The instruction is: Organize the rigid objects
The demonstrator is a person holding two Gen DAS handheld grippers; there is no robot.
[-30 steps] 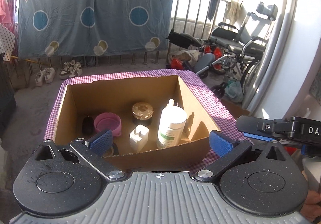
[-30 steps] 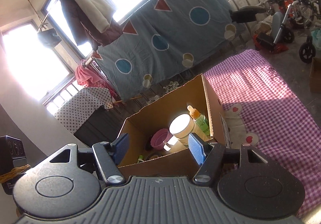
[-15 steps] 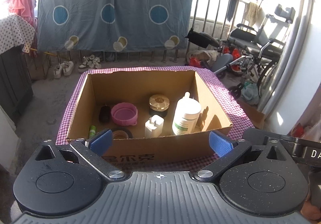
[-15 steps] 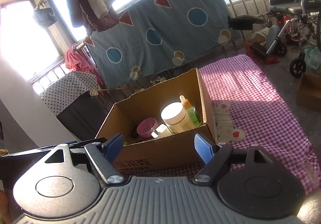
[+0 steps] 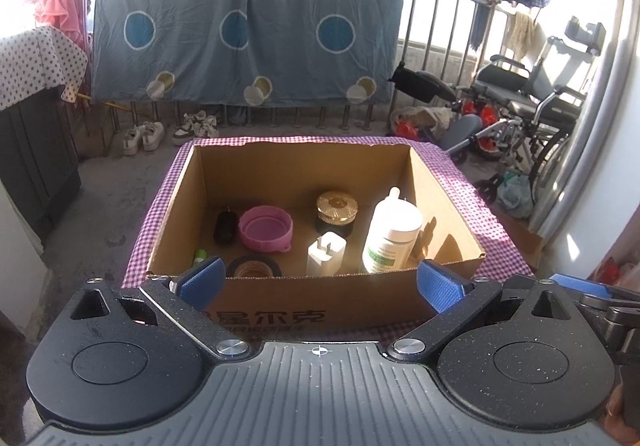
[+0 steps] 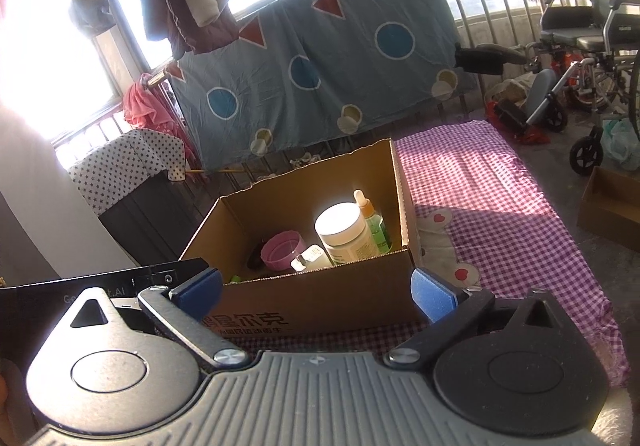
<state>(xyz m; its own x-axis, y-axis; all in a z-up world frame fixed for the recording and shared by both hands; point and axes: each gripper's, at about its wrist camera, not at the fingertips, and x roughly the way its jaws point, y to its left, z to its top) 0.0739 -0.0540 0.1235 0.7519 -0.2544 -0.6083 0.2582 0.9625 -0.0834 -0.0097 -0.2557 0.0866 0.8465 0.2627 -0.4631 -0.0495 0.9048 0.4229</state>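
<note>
Up front, a purple checked cloth [image 6: 500, 206] covers a low surface, and on it stands an open cardboard box [image 5: 316, 306], well filled. Both claws hover just short of the box's near wall, apart from it, with nothing between their pads. The left claw [image 5: 318, 282] is spread wide and empty; the right claw [image 6: 316, 292] has its jaws opening, already far apart, also empty.

Inside the box, a white bottle [image 5: 392, 236] stands upright near the right wall. Left of it sit a gold-lidded jar [image 5: 336, 212], a pink round bowl [image 5: 266, 228], a white plug adapter [image 5: 326, 254], a roll of black tape [image 5: 254, 266], a dark oval thing [image 5: 225, 226] and, in the near left corner, a small green item [image 5: 199, 256].

From the left wrist the view looks down into the box, so all of these show. From the right wrist the near wall hides the tape and jar, yet a green dropper bottle [image 6: 374, 220] appears behind the white bottle, and the cloth's bare stretch right of the box shows.
</note>
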